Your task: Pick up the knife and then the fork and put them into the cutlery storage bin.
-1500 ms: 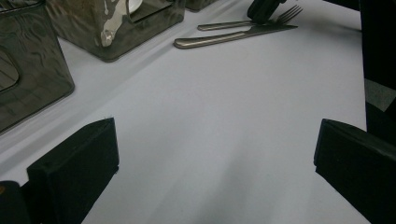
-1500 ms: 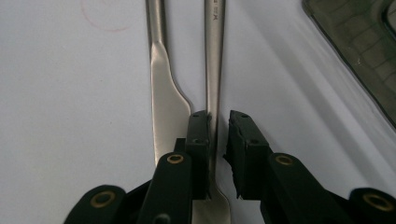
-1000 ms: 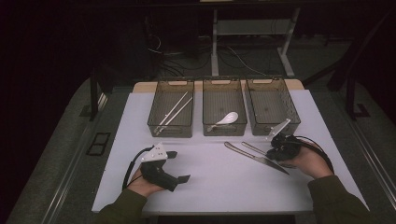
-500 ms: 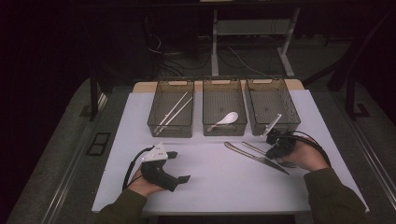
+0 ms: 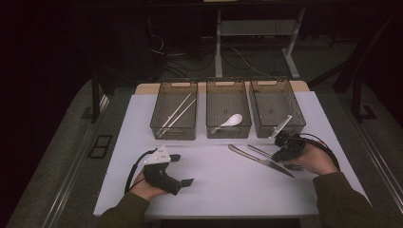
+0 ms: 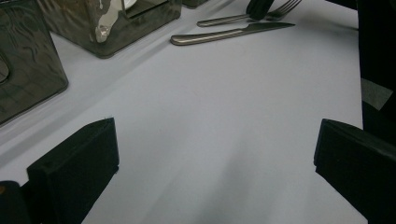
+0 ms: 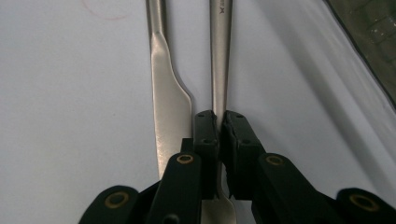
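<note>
A steel fork (image 5: 260,151) and a steel knife (image 5: 261,162) lie side by side on the white table, right of centre. My right gripper (image 5: 281,153) rests low over them, shut on the fork (image 7: 220,56) at its neck. The knife blade (image 7: 168,102) lies just left of the closed jaws of the right gripper (image 7: 218,116). My left gripper (image 5: 182,169) sits on the table at the front left, open, with bare tabletop between the jaws of the left gripper (image 6: 212,186). From there the knife (image 6: 229,33) and fork (image 6: 233,19) show far off.
Three dark bins stand in a row at the back. The left bin (image 5: 159,124) holds chopsticks (image 5: 177,114), the middle bin (image 5: 210,124) a white spoon (image 5: 230,121), and the right bin (image 5: 298,114) is just beyond my right gripper. Cables trail from both grippers.
</note>
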`<state>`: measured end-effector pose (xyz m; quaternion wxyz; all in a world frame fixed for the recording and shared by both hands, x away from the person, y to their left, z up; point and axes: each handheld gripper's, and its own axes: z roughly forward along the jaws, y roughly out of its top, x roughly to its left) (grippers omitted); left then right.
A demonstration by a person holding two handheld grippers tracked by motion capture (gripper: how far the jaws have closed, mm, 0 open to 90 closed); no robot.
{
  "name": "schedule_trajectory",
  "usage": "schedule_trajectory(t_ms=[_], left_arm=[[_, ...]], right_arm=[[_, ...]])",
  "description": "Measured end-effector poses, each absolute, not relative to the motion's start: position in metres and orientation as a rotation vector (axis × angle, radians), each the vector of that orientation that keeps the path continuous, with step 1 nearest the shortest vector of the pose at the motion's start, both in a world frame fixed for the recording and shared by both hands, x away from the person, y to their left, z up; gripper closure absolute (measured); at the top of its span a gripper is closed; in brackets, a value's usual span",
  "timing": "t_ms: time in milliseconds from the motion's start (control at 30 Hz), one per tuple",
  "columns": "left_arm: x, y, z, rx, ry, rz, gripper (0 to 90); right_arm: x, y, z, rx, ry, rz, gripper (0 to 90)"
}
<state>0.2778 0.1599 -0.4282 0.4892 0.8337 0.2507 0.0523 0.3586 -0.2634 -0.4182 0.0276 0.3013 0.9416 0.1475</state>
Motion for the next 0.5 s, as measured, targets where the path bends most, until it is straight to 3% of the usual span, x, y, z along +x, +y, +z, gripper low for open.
schedule_trajectory(t_ms=[500], left_arm=[[0.278,0.160,-0.428,2.026,0.607,0.129,0.0]], right_arm=[[0.351,-0.282,-0.403,0.969,2.856,0.611,83.8]])
